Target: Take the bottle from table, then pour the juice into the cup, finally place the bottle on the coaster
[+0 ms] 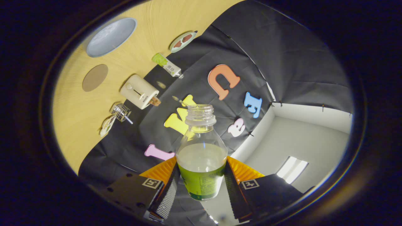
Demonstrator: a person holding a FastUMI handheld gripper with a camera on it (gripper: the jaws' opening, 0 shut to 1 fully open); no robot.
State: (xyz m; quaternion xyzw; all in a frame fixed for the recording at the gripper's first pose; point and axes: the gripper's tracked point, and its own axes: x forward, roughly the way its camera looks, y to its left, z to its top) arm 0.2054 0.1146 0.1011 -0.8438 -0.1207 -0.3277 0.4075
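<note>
1. Gripper view: your tongs (pixel 201 185) are clamped on the bottle (pixel 201 157), one finger pressed to each side of its green-labelled lower body.
2. The bottle is uncapped, its open mouth pointing away from the fingers toward 12 o'clock. Pale liquid fills the lower part of the clear body; the neck and shoulder look empty.
3. The whole view is rolled: the wooden worktop (pixel 78 119) runs up from 9 o'clock to 12 o'clock, and the black cloth wall sits beyond the bottle mouth.
4. A round brown coaster (pixel 95 77) lies flat on the worktop at about 10 o'clock from the bottle, well apart from it.
5. A pale blue round dish (pixel 111 37) sits beyond the coaster at about 11 o'clock. You cannot tell from here whether it is the cup.
6. A cream toaster-like box (pixel 139 91) stands near the worktop's edge against the wall, between the coaster and the bottle mouth.
7. A green and white tube (pixel 166 64) lies just past that box at 11 o'clock, and a small plate (pixel 182 41) with brown pieces lies beyond the tube.
8. A small wire basket (pixel 120 112) sits by the box at 9 o'clock from the bottle neck.
</note>
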